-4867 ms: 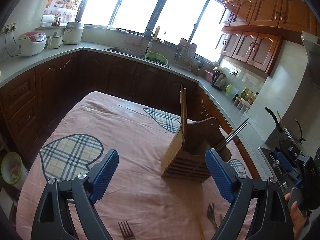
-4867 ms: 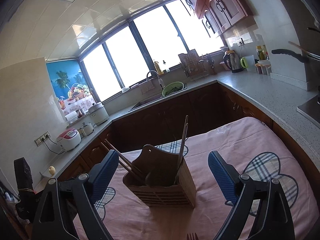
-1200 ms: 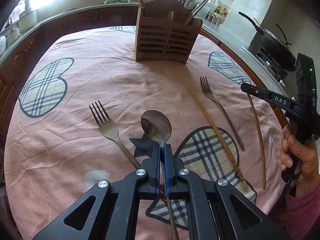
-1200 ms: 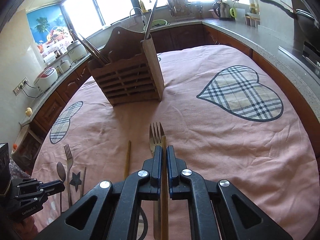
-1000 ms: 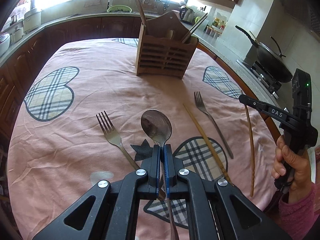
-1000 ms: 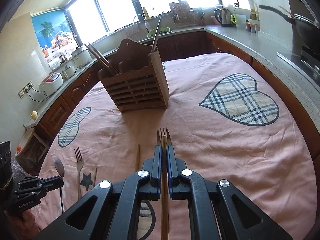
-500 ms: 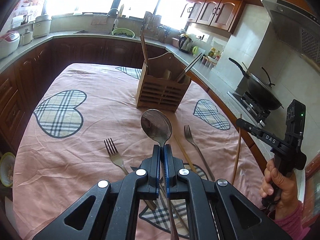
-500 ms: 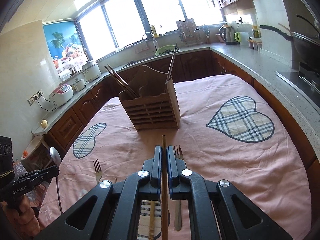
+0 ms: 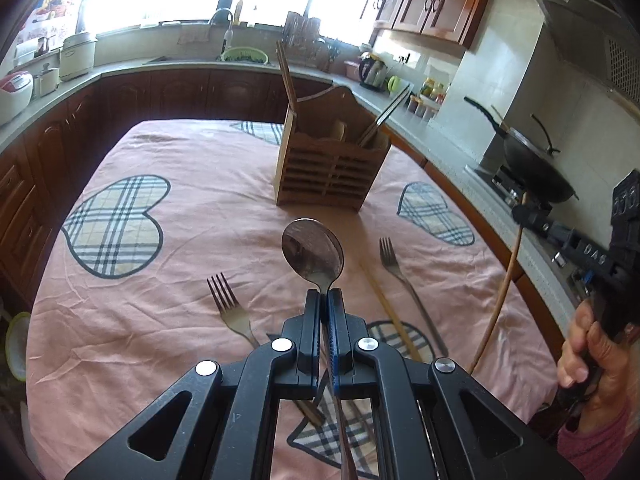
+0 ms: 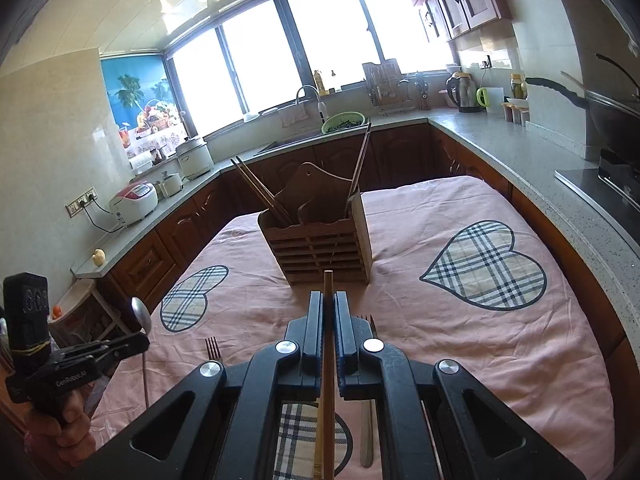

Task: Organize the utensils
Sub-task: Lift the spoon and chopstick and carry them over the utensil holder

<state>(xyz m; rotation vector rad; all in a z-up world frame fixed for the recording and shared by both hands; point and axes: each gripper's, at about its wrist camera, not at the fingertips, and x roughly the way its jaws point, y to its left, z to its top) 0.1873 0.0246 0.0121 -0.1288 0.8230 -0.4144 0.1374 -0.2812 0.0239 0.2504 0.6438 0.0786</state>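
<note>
My left gripper (image 9: pixel 324 294) is shut on a metal spoon (image 9: pixel 313 250), held above the table with its bowl pointing at the wooden utensil holder (image 9: pixel 330 174). My right gripper (image 10: pixel 329 296) is shut on a wooden chopstick (image 10: pixel 328 360), lifted and aimed at the same holder (image 10: pixel 320 246), which has several chopsticks standing in it. The right gripper also shows at the right of the left wrist view (image 9: pixel 524 214) with the chopstick (image 9: pixel 502 292) hanging down. The left gripper with the spoon (image 10: pixel 141 312) shows at the left of the right wrist view.
On the pink tablecloth (image 9: pixel 180 184) lie two forks (image 9: pixel 230 312) (image 9: pixel 396 270) and one chopstick (image 9: pixel 386 312). Kitchen counters surround the table, with a wok (image 9: pixel 532 168) on the stove at the right and rice cookers (image 10: pixel 134 202) at the left.
Both grippers closed on utensils lying on the table, the left on the spoon and the right on a chopstick, and have lifted them up, away from the cloth.
</note>
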